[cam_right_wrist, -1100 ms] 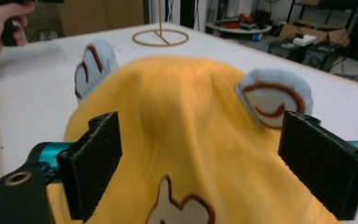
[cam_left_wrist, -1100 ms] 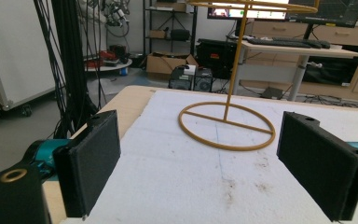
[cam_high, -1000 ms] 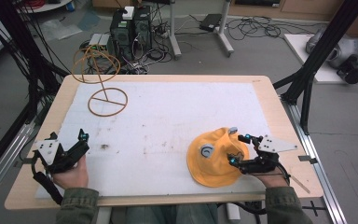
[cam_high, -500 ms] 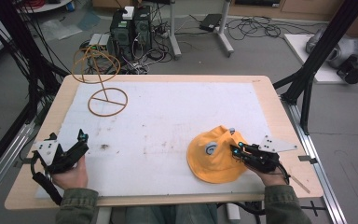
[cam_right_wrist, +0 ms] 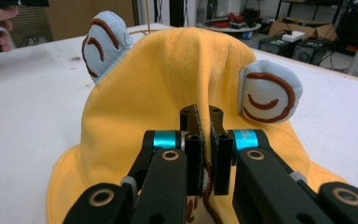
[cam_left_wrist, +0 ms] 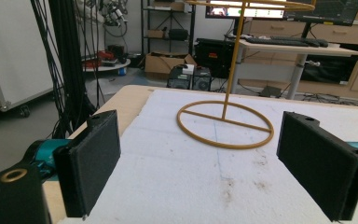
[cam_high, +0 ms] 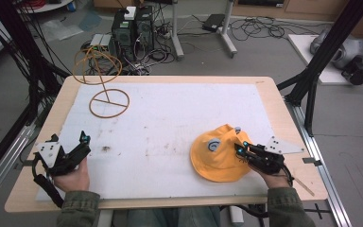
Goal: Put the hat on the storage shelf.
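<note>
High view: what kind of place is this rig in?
Most likely a robotics lab or workshop. Black aluminium frame posts flank the wooden table, desktop computer towers sit among loose black cables on the floor, and the left gripper view shows a desk with keyboards.

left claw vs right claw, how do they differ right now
The left claw stands wide open with nothing between its jaws; the right claw is shut on a pinched fold of the yellow hat. The left claw faces the wire stand, farther up the board; the right claw sits right at the hat. Both have black jaws and are hand-held.
</note>
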`<state>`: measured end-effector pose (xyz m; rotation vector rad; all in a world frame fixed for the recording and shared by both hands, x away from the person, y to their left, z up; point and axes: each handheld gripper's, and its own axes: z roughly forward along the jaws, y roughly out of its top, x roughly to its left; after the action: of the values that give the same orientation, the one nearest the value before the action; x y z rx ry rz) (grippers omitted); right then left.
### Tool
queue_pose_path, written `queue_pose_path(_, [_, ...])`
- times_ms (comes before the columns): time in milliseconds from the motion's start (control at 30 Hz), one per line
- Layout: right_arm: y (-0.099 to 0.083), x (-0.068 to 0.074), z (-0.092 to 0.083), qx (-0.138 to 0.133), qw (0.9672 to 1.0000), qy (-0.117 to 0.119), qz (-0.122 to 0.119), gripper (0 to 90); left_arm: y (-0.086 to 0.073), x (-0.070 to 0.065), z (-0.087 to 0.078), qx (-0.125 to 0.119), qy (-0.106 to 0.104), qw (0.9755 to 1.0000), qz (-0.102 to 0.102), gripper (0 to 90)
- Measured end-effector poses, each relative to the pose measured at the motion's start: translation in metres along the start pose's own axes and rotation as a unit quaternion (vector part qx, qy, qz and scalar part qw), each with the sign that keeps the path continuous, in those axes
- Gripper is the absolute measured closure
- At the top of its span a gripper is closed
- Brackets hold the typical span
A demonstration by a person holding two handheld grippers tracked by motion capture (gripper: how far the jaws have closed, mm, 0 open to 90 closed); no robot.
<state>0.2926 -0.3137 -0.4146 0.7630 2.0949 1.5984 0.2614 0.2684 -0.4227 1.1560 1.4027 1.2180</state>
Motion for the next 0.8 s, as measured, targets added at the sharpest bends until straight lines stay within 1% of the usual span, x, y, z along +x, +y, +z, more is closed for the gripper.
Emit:
queue_pose_path(33, [0.0,0.0,0.0,0.0,1.0,0.0,0.0,88.2,0.0,0.0,0.0,0.0,0.0,1.0,-0.001,13.8])
queue_pose_path(67, [0.001,0.0,0.0,-0.006,1.0,-0.004,-0.003,88.2,0.0,0.0,0.0,0.001,0.0,1.0,0.0,13.8])
queue_pose_path(100, [0.002,0.001,-0.001,-0.009,0.9999,-0.007,-0.001,88.2,0.0,0.0,0.0,0.0,0.001,1.0,-0.001,13.8])
queue_pose_path(200, [0.006,0.003,-0.002,-0.028,0.9991,-0.033,0.001,88.1,0.0,0.001,0.0,-0.001,0.001,1.0,-0.001,13.8])
queue_pose_path(233, [0.008,0.003,-0.003,-0.037,0.9984,-0.044,0.007,88.2,0.0,0.001,0.0,0.0,0.0,1.0,-0.001,13.8])
queue_pose_path(300, [0.012,0.005,-0.004,-0.055,0.9964,-0.065,0.007,88.2,0.0,0.0,0.0,0.0,-0.002,1.0,-0.002,13.8])
queue_pose_path(333, [0.014,0.005,-0.004,-0.063,0.9955,-0.071,0.005,88.2,0.0,0.0,0.0,0.0,-0.005,1.0,-0.002,13.8])
queue_pose_path(367, [0.019,0.008,-0.003,-0.077,0.9935,-0.083,0.009,88.2,0.0,0.0,0.0,-0.001,-0.005,1.0,-0.001,13.8])
queue_pose_path(400, [0.019,0.008,-0.003,-0.077,0.9935,-0.083,0.009,88.2,0.0,0.0,0.0,-0.002,-0.004,1.0,-0.002,13.8])
queue_pose_path(433, [0.021,0.009,-0.003,-0.088,0.9921,-0.088,0.01,88.2,0.0,0.0,0.0,-0.002,-0.005,1.0,-0.001,13.8])
queue_pose_path(467, [0.023,0.011,-0.003,-0.097,0.9911,-0.09,0.018,88.2,0.0,0.0,0.0,-0.002,-0.005,1.0,-0.001,13.8])
queue_pose_path(567, [0.032,0.015,-0.003,-0.136,0.9852,-0.103,0.014,88.2,-0.001,0.001,-0.001,0.0,-0.004,1.0,-0.002,13.8])
queue_pose_path(600, [0.035,0.016,-0.003,-0.151,0.9824,-0.109,0.015,88.2,-0.001,0.001,0.0,-0.001,-0.004,1.0,-0.004,13.8])
queue_pose_path(633, [0.037,0.016,-0.003,-0.167,0.9792,-0.113,0.02,88.2,-0.001,0.002,0.0,0.0,-0.006,1.0,-0.006,13.8])
queue_pose_path(667, [0.042,0.016,-0.004,-0.199,0.9725,-0.117,0.03,88.3,-0.001,0.002,0.0,0.001,-0.007,1.0,-0.005,13.8])
queue_pose_path(700, [0.042,0.016,-0.004,-0.199,0.9725,-0.117,0.03,88.3,-0.001,0.003,0.0,0.001,-0.007,1.0,-0.004,13.8])
queue_pose_path(733, [0.044,0.016,-0.004,-0.211,0.9696,-0.119,0.034,88.3,-0.001,0.003,0.0,0.0,-0.007,1.0,-0.005,13.8])
queue_pose_path(767, [0.047,0.016,-0.003,-0.22,0.9674,-0.119,0.037,88.3,-0.001,0.003,0.001,-0.001,-0.007,0.9999,-0.008,13.8])
queue_pose_path(800, [0.05,0.015,-0.002,-0.226,0.966,-0.12,0.038,88.3,-0.001,0.003,0.001,-0.001,-0.006,0.9999,-0.009,13.9])
